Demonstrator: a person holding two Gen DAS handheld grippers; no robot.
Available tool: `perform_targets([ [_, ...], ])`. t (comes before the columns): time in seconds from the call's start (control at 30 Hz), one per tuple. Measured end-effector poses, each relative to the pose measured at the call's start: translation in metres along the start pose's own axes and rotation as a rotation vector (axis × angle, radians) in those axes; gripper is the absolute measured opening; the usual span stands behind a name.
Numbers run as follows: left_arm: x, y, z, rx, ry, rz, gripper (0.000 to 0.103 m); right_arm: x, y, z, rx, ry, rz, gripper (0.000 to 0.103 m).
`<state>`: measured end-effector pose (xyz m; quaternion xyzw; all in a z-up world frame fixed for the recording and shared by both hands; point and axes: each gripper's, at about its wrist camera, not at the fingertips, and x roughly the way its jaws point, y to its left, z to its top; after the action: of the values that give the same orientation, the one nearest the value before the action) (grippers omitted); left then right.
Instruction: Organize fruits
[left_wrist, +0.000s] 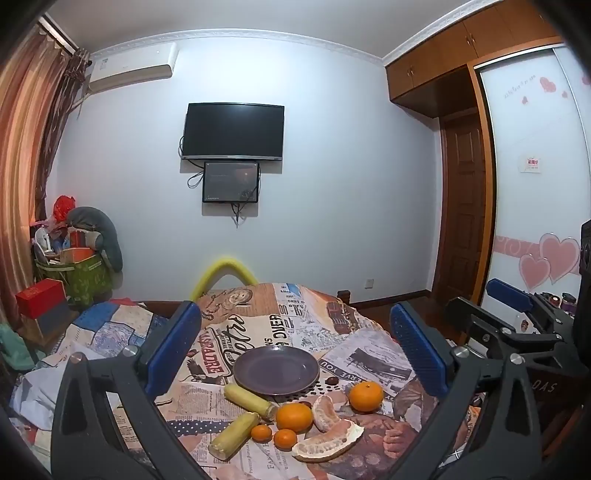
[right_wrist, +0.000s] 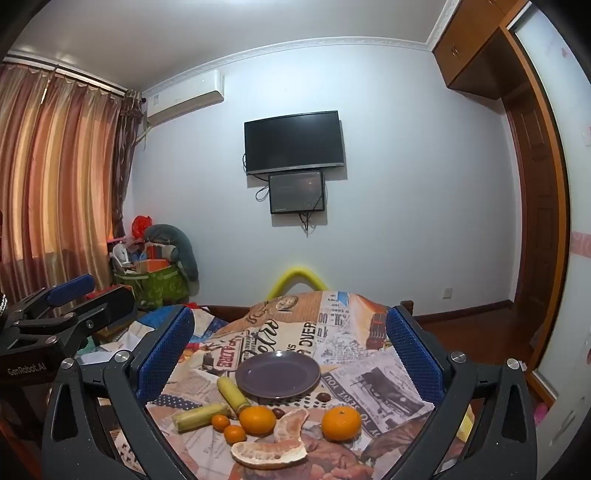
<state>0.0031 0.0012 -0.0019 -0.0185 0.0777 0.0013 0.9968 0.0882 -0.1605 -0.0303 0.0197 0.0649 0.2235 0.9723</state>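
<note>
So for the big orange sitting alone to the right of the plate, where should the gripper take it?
Probably across the widest middle of the orange, coming down from above with the right hand-held gripper, which is open. It is round, stands apart from the other fruit, and has bare cloth on both sides for the fingers.

The left claw (left_wrist: 295, 349) is held up in the air with its two blue fingers (left_wrist: 171, 350) spread wide apart. Nothing is held between them. The right claw (right_wrist: 290, 349) is held up the same way, wide apart, with nothing gripped. The two claws are kept side by side, both pointed forward.
</note>
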Motion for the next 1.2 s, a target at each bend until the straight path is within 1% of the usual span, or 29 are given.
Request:
perform_targets([
  [0.43, 0.0, -0.0036, -0.0002, 0.013, -0.004, 0.002, 0.103, 0.001, -0.0028, -0.0021, 0.01, 0.007, 0.004, 0.103],
  [1.2, 0.0017, 0.0, -0.0024, -0.007, -0.013, 0.015, 0.103, -0.0008, -0.0018, -0.0004, -0.001, -0.002, -0.004, 0.103],
])
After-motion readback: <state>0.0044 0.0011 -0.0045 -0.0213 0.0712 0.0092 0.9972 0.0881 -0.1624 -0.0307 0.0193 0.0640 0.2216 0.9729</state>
